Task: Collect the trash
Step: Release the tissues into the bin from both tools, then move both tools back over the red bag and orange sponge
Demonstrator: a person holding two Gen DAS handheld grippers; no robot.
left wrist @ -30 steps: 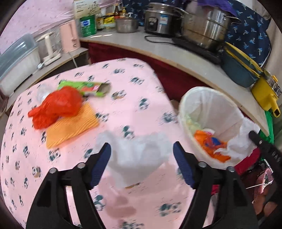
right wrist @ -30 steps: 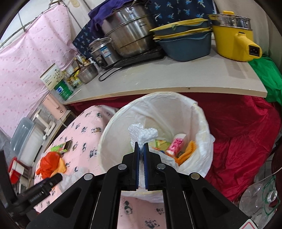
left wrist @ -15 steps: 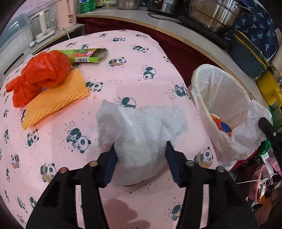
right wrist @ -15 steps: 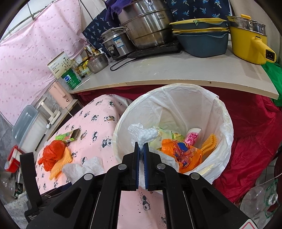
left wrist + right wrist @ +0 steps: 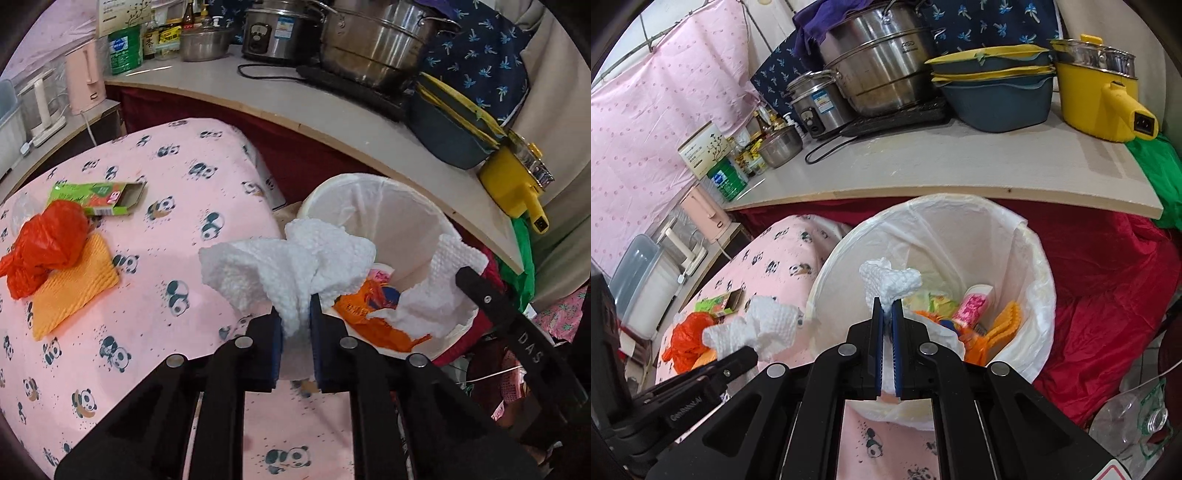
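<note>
Left gripper (image 5: pixel 295 306), jaws just closing, pinches the soft, featherlight paper towel (image 5: pixel 288 254) by its bunched middle, while right gripper (image 5: pixel 885 314) clamps another tissue (image 5: pixel 890 278) over the bin (image 5: pixel 1039 258).

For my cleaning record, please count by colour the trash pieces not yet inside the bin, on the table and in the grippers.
White paper towels: 2, one in the left gripper, whose jaws have just been closing on it, one in the right gripper
Red plastic bag: 1
Orange pad: 1
Green carton: 1
Total: 5
</note>
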